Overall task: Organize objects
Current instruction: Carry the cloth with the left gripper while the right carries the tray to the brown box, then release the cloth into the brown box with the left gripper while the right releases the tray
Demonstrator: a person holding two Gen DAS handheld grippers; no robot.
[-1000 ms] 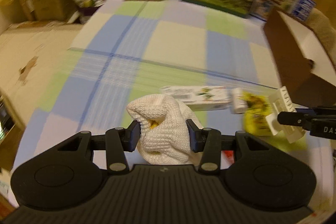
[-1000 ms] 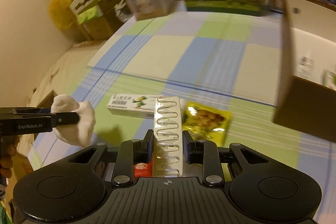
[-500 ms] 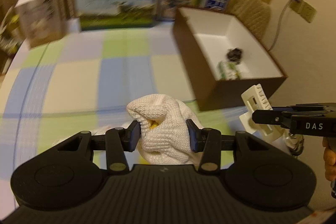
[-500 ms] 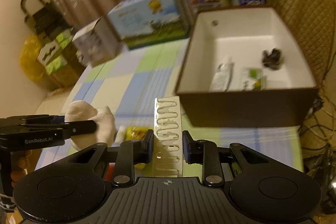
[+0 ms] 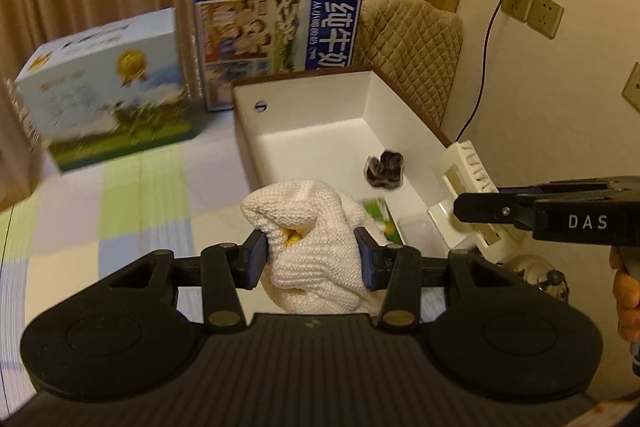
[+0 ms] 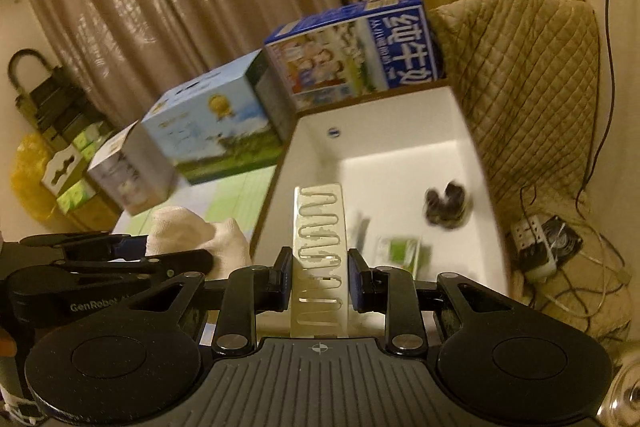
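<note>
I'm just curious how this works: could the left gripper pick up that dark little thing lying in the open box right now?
Probably not yet. The left gripper is shut on a white knitted cloth, so its jaws are full. The path itself looks free: the box is open-topped and nothing covers the dark object.

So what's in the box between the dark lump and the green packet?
Nothing. In the left wrist view the white floor of the box is bare between the dark lump and the green packet; they lie apart.
</note>
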